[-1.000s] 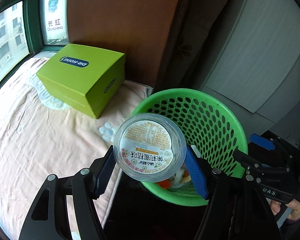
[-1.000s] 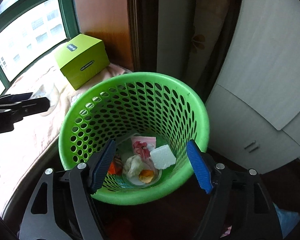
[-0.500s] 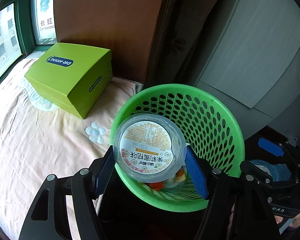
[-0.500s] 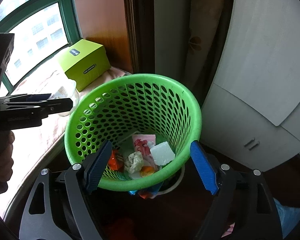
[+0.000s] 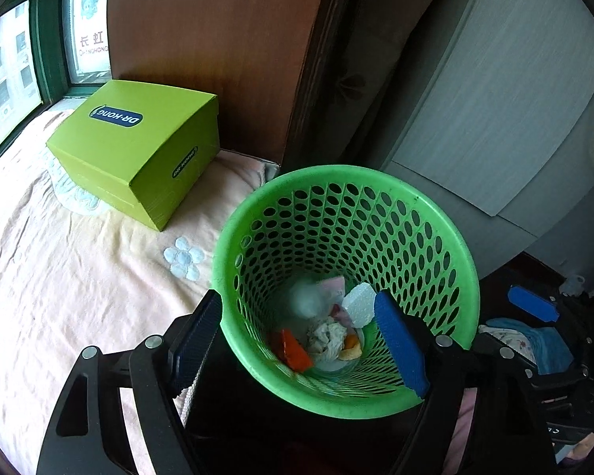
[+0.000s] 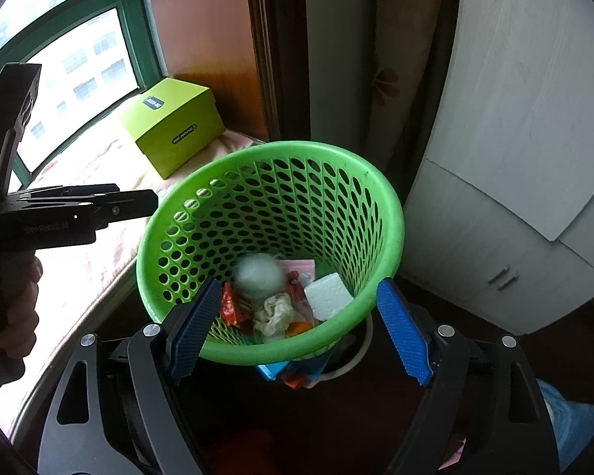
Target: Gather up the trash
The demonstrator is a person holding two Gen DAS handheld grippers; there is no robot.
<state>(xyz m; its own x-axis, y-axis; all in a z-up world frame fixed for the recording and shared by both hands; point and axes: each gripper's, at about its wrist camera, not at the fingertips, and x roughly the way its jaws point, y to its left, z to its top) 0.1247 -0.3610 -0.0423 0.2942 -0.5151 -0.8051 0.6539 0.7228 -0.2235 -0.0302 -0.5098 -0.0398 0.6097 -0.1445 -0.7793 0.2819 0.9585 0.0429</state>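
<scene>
A green perforated waste basket (image 5: 435,237) stands beside the bed; it also shows in the right wrist view (image 6: 380,194). A clear round cup (image 5: 307,301) is a blur inside the basket, falling onto the trash; it shows too in the right wrist view (image 6: 257,275). White foam (image 5: 359,308), crumpled paper and red and orange wrappers lie on the bottom. My left gripper (image 5: 301,352) is open and empty above the basket's near rim. My right gripper (image 6: 297,328) is open and empty at the basket's near rim.
A lime-green box (image 5: 138,150) sits on the pink bed cover (image 5: 59,277) to the left. A wooden panel and grey cabinets (image 6: 514,158) stand behind the basket. Blue cloth (image 5: 534,344) lies on the dark floor at right.
My left gripper opened and let go of the cup, which is dropping into the basket. Both grippers moved a little closer over the basket.
</scene>
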